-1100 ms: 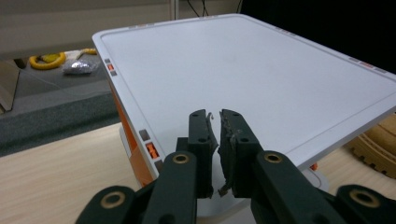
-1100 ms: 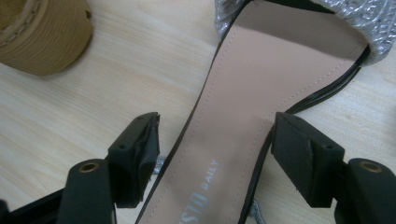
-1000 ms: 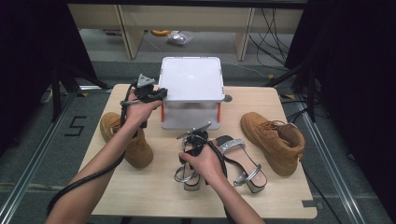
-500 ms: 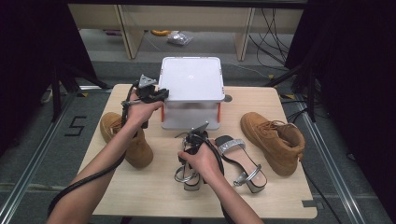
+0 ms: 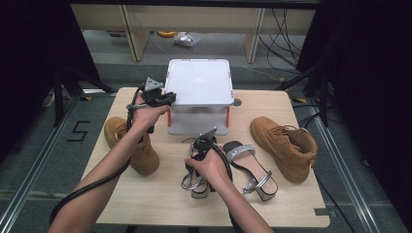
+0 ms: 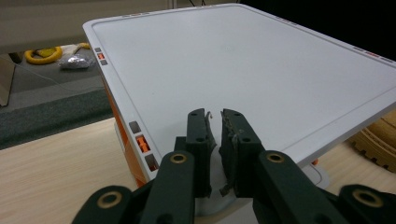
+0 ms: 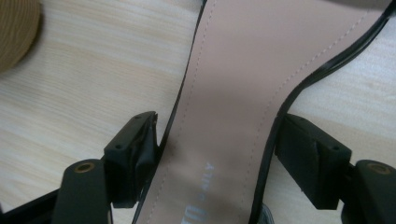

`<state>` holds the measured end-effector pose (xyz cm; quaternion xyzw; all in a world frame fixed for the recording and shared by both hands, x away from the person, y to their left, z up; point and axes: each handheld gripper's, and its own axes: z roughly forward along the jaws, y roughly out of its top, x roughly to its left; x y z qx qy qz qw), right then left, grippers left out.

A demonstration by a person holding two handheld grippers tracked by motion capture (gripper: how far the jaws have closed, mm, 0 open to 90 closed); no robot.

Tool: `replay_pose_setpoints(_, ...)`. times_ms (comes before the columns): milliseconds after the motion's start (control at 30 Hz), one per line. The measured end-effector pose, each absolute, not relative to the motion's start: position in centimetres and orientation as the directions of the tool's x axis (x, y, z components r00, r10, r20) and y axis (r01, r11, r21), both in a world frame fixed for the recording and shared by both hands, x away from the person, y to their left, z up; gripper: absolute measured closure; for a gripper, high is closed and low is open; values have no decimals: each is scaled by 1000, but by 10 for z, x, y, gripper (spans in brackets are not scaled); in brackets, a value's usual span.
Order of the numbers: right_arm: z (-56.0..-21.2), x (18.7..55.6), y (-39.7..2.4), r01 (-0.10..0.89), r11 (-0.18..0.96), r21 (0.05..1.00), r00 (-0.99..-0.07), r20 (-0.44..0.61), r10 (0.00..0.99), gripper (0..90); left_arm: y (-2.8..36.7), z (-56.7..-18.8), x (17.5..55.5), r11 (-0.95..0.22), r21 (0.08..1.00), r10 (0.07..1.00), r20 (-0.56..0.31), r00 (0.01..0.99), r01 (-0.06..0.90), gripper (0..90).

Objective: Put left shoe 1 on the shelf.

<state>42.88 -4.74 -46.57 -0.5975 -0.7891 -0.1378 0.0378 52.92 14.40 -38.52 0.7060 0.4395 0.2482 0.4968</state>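
Observation:
A white box with a flat lid [image 5: 199, 82] [image 6: 243, 60] stands at the back middle of the table. My left gripper [image 5: 167, 99] [image 6: 215, 114] hovers over the lid's near left corner. Its jaws are a narrow slit apart with nothing between them. My right gripper [image 5: 198, 162] [image 7: 217, 135] points down at a silver-strapped sandal [image 5: 194, 187] lying near the table's middle. Both pads press the edges of its beige insole [image 7: 224, 70].
A second sandal [image 5: 250, 165] lies just right of the held one. One tan boot [image 5: 141, 150] lies at the left under my left forearm, another [image 5: 286, 143] at the right. Bare wooden table [image 5: 160, 204] lies along the front edge.
The right hand has tilted slightly over the sandal. The left hand, the box and the shoes stay where they were.

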Motion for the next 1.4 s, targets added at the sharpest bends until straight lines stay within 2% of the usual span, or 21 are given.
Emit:
replay_pose_setpoints(33,-464,428,-45,967,209,144,-238,229,944,301,144,-385,529,-122,919,867,-85,491,375,809)
replay_pose_setpoints(67,-464,428,-45,967,209,144,-238,229,944,301,144,-385,529,-122,919,867,-85,491,375,809)
replay_pose_setpoints(133,-466,430,-46,961,233,151,-263,230,937,298,144,-385,529,-121,919,867,-86,491,375,809)
replay_pose_setpoints(167,-469,433,-48,939,289,189,-324,194,926,298,144,-385,529,-120,920,867,-86,491,374,808)
replay_pose_setpoints(200,-469,433,-48,939,289,189,-324,194,926,298,144,-385,529,-121,920,867,-85,491,373,808)
replay_pose_setpoints(267,-466,432,-45,964,233,129,-257,225,940,301,144,-385,529,-121,919,866,-87,493,375,808)
replay_pose_setpoints(333,-469,436,-49,936,306,173,-337,191,922,307,145,-385,529,-123,919,865,-86,494,375,809)
replay_pose_setpoints(367,-466,436,-49,944,305,128,-325,202,924,323,145,-385,529,-123,919,865,-86,495,375,809)
replay_pose_setpoints(467,-465,436,-49,946,309,99,-323,201,925,346,145,-385,530,-127,919,865,-83,495,375,809)
replay_pose_setpoints(500,-465,436,-51,932,341,119,-358,177,917,355,145,-385,530,-126,918,865,-83,495,375,809)
replay_pose_setpoints(567,-463,436,-52,932,352,87,-363,181,914,373,145,-385,530,-126,919,864,-83,496,373,808)
replay_pose_setpoints(600,-462,436,-54,917,388,95,-398,147,905,384,145,-385,530,-128,919,863,-82,498,374,808)
replay_pose_setpoints(800,-462,435,-54,917,388,94,-398,131,908,391,145,-385,530,-129,918,863,-82,498,375,808)
replay_pose_setpoints(967,-468,434,-49,920,375,113,-387,108,916,364,145,-385,530,-130,918,863,-81,499,374,807)
replay_pose_setpoints(1067,-473,434,-48,912,401,92,-408,76,910,378,145,-384,530,-135,917,863,-76,499,374,807)
replay_pose_setpoints(1200,-473,437,-50,911,405,78,-412,96,906,400,145,-384,530,-136,916,863,-77,499,377,807)
replay_pose_setpoints(1233,-473,437,-50,914,400,70,-406,105,908,403,145,-384,530,-136,916,865,-76,497,377,810)
replay_pose_setpoints(1267,-473,439,-53,892,445,75,-451,83,889,413,145,-384,530,-142,916,866,-69,495,376,826)
replay_pose_setpoints(1400,-471,439,-56,903,421,87,-428,100,898,427,145,-383,530,-127,911,864,-93,495,392,874)
